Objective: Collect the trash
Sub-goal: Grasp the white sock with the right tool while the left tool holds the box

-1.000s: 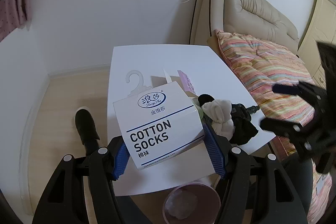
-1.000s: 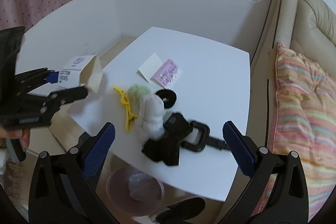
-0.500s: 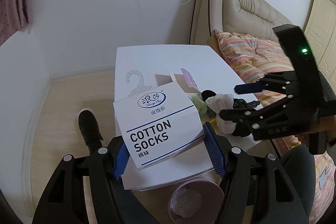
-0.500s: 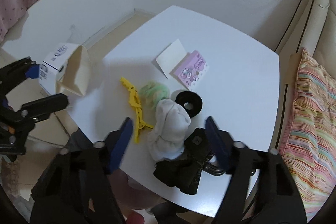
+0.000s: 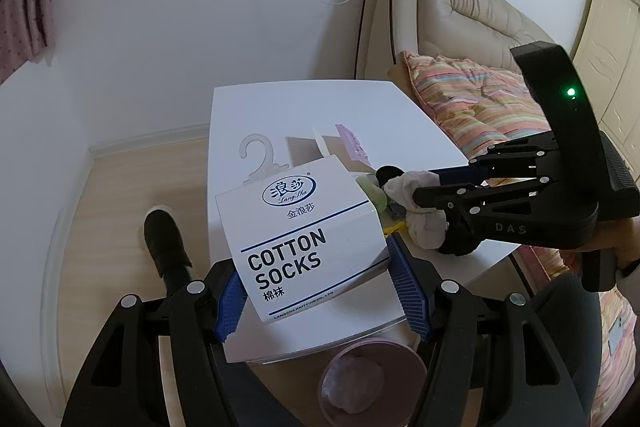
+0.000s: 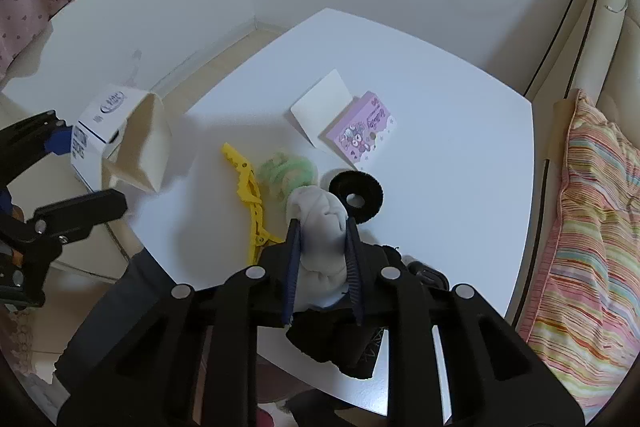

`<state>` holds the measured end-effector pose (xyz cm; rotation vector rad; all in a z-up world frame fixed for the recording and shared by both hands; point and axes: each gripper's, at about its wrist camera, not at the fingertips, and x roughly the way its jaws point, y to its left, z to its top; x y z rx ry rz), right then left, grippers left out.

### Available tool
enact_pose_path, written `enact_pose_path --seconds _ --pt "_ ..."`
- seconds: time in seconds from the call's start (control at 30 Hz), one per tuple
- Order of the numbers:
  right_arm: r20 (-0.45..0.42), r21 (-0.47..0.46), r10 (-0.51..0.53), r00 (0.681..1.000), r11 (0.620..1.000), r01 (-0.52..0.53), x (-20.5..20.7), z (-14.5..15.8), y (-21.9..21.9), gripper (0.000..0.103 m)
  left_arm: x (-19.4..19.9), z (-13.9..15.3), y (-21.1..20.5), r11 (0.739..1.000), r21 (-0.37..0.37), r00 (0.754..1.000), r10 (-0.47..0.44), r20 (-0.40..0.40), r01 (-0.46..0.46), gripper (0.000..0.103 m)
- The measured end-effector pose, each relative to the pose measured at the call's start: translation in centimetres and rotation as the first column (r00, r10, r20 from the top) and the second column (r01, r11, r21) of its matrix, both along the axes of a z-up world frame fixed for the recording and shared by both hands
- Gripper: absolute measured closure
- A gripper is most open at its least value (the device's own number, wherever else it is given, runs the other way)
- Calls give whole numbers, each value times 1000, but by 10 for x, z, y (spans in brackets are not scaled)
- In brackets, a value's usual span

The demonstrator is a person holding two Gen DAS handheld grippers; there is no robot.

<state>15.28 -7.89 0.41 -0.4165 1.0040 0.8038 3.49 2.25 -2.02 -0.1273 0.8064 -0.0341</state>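
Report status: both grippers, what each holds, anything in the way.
Left gripper clamps the cotton socks box. Right gripper, jaws just closing, pinches the white sock. Black sock lies under it.

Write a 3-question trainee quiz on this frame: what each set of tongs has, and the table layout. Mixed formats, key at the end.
1. True or false: the left tongs grip the white sock box by its two sides.
2. Multiple choice: the right tongs have just been closing. What sits between their pads? A) the yellow clip B) the white sock bundle C) the black ring
3. Fill in: the pink bin stands on the floor, below the near edge of the ____.

Key: 1 true; 2 B; 3 white table
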Motion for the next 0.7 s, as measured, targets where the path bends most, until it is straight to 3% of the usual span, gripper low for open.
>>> enact_pose_path --seconds 0.4,0.7 --pt "37 78 -17 999 997 14 -8 32 -10 83 0 5 -9 999 16 999 -40 5 40 40" --pt "63 161 -23 998 987 13 -49 53 -42 83 -17 13 -23 994 47 995 -100 16 99 40"
